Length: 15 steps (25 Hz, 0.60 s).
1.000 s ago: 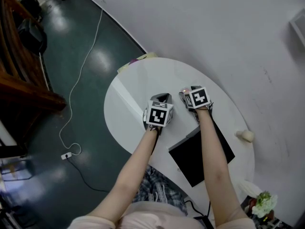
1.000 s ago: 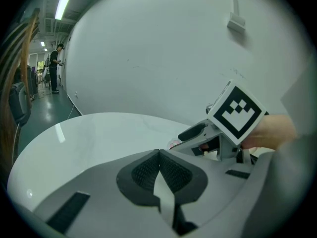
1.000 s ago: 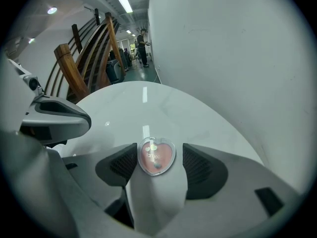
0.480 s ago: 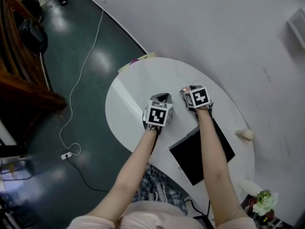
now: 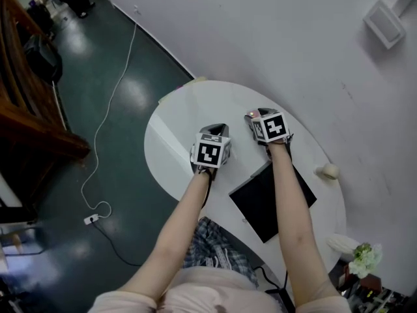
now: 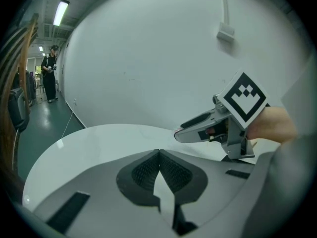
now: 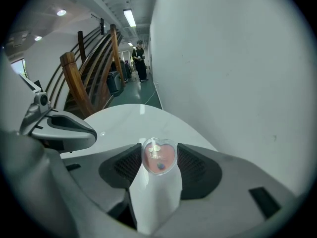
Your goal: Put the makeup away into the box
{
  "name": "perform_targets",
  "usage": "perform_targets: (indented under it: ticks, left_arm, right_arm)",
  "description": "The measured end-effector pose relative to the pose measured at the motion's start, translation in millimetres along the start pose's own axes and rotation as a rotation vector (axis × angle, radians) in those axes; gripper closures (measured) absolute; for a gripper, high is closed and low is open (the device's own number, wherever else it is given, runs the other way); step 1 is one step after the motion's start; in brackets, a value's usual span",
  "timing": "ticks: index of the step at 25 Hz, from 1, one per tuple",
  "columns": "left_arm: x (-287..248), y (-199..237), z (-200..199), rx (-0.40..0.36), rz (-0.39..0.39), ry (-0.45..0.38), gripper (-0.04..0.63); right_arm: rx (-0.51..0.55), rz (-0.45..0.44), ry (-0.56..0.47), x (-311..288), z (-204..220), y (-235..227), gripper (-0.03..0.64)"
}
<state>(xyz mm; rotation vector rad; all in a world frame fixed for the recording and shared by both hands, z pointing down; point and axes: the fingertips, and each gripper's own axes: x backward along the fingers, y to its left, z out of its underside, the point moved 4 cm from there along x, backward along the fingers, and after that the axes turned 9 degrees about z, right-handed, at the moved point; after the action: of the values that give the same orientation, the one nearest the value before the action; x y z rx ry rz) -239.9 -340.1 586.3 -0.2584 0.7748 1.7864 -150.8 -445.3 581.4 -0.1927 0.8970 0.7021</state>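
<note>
Right gripper (image 7: pixel 158 152): jaws just closed in, now pinching a heart-shaped pink compact (image 7: pixel 158 158) by its sides, over the white table (image 5: pixel 176 149). Left gripper (image 6: pixel 158 155) clenched, empty. Compact looks light, rigid, slick plastic (could squirt out); grip its widest flanks. Flat black box (image 5: pixel 255 204) nearby.

Counted: grippers 2 (left gripper (image 5: pixel 217 129), right gripper (image 5: pixel 253 117)) | heart-shaped compact (image 7: pixel 158 156) 1 | white table (image 5: pixel 176 149) 1 | black case (image 5: pixel 260 204) 1, perhaps the box | pale ball (image 5: pixel 330 171) 1 | floor cable (image 5: pixel 107 109) 1
</note>
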Motion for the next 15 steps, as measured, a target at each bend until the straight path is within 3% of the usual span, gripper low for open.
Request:
perform_targets:
  ticks: [6, 15]
  left_arm:
    - [13.3, -39.3, -0.4, -0.037, 0.053, 0.005, 0.569]
    - [22.0, -118.6, 25.6, -0.155, 0.184, 0.073, 0.569]
  right_arm:
    - [-0.082, 0.05, -0.08, 61.9, 6.8, -12.3, 0.374]
    - [-0.191, 0.106, -0.153, 149.9, 67.1, -17.7, 0.374]
